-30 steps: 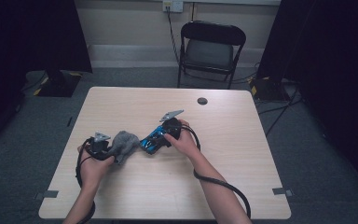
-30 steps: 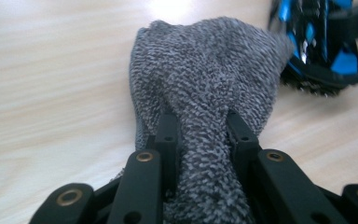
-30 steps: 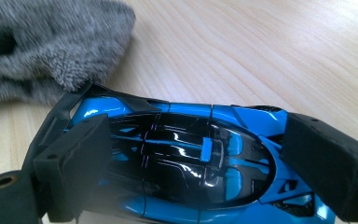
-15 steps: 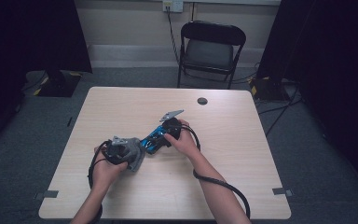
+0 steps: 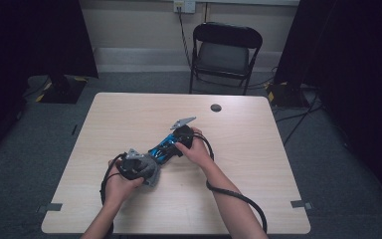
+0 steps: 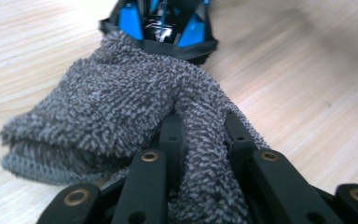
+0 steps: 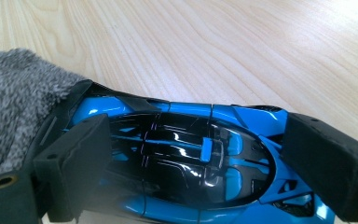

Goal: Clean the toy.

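Your left gripper (image 5: 146,172) has slid the grey cloth (image 6: 121,107) against the blue toy car (image 7: 182,158) on the surface — fingers clamped on cloth (right gripper (image 7: 205,158) pinching the car), so wiping can begin.

Black hand-held gripper (image 5: 149,167) jaws with brass-ringed screw holes, black trailing cables

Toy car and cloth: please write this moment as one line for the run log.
left gripper: shut on grey cloth | right gripper: shut on blue toy car | cloth touching the car's end | table
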A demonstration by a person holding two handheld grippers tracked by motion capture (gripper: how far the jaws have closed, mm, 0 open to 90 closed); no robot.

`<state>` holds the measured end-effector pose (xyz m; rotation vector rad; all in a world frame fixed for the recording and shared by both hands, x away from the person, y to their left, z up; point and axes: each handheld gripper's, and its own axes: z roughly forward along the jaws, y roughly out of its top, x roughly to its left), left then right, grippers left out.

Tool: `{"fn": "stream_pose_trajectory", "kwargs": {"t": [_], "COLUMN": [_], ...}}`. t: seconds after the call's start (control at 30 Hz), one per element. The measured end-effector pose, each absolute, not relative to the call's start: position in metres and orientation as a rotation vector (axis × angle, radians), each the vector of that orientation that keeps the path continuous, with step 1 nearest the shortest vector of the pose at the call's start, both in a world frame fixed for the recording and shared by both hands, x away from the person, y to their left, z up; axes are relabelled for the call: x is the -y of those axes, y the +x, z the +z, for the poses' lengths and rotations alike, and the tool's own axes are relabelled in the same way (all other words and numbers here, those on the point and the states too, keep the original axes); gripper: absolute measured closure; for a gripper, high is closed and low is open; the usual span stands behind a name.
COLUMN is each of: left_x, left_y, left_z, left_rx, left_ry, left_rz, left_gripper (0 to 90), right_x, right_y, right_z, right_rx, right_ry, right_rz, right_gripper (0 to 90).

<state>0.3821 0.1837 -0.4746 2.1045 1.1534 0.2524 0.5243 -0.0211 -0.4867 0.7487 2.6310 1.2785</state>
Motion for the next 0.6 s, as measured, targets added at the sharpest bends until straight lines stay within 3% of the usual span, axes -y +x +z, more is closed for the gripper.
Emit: {"fn": "stream_pose_trajectory", "kwargs": {"t": [0.6], "left_x": [-0.150], "left_y": [0.369], "left_z": [-0.473], "left_rx": [-1.031], "left_ry": [2.142], "left_rz": [0.181], "left_gripper": [74.6], "right_x": [0.022], "right_y": [0.524], "right_z": [-0.487], "right_rx": [-2.623], "right_ry": [0.753], "right_rz": [1.287], "right_gripper": [7.9]}}
